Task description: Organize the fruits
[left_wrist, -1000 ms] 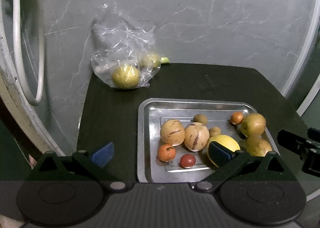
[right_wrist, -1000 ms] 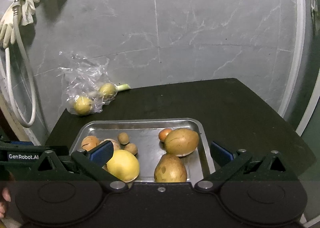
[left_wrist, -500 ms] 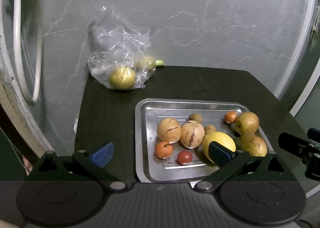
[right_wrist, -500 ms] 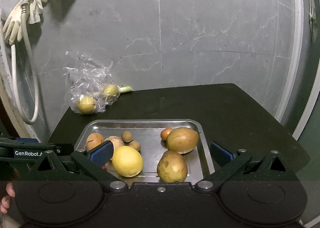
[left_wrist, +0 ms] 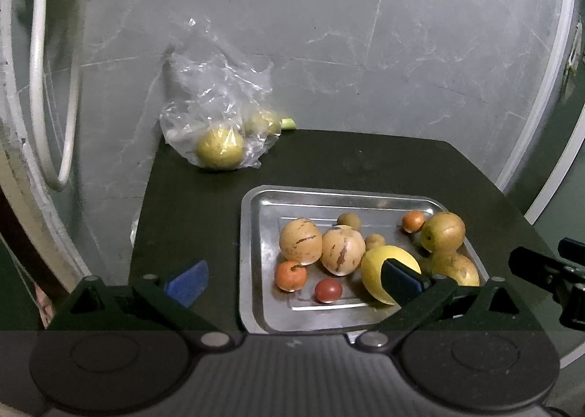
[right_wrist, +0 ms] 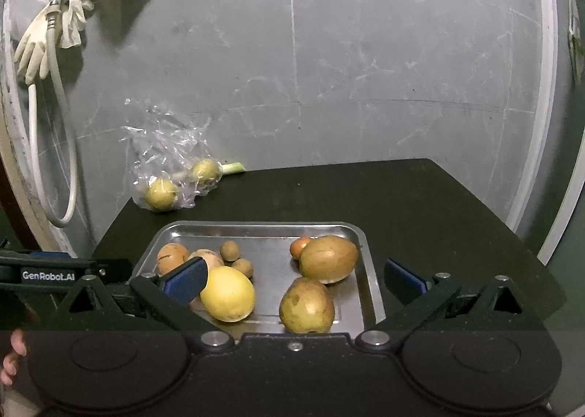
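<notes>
fruits (left_wrist: 340,250) in tray (left_wrist: 252,234), bag (left_wrist: 215,124) behind

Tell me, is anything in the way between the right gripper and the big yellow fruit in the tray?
Nothing visible blocks it. The right gripper hangs open just above the tray's near edge, and the yellow fruit lies right in front, beside its left jaw. A brownish pear-shaped fruit sits next to it, not across the path.

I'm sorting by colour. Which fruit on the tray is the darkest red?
The small round red fruit at the tray's near edge, beside the orange one; every other fruit there is orange, tan, yellow or brownish.
</notes>
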`<state>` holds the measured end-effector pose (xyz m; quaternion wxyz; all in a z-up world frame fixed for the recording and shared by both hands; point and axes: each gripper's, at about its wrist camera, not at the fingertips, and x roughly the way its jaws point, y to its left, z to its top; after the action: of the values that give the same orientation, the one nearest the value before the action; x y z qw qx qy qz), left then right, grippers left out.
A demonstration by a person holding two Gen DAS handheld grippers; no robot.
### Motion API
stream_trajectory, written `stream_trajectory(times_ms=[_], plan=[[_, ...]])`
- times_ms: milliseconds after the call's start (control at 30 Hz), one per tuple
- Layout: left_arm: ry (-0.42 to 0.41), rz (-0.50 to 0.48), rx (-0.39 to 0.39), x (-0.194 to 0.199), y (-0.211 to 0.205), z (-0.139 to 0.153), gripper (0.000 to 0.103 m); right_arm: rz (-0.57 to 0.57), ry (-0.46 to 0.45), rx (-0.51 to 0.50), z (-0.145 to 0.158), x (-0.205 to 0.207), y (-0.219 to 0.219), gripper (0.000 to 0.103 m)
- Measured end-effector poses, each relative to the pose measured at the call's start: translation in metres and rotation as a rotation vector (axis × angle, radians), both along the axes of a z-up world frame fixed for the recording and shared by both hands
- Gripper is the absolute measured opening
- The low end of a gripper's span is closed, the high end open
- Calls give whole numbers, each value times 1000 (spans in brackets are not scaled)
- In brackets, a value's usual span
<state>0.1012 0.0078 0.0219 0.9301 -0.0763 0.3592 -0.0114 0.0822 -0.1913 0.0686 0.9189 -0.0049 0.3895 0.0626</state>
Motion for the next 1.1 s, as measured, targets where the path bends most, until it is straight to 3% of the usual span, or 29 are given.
stream_trajectory(times_ms=[1100], plan=[[-56, 85, 41, -63, -27, 10, 102, 67, -10, 20, 15, -45, -35, 102]])
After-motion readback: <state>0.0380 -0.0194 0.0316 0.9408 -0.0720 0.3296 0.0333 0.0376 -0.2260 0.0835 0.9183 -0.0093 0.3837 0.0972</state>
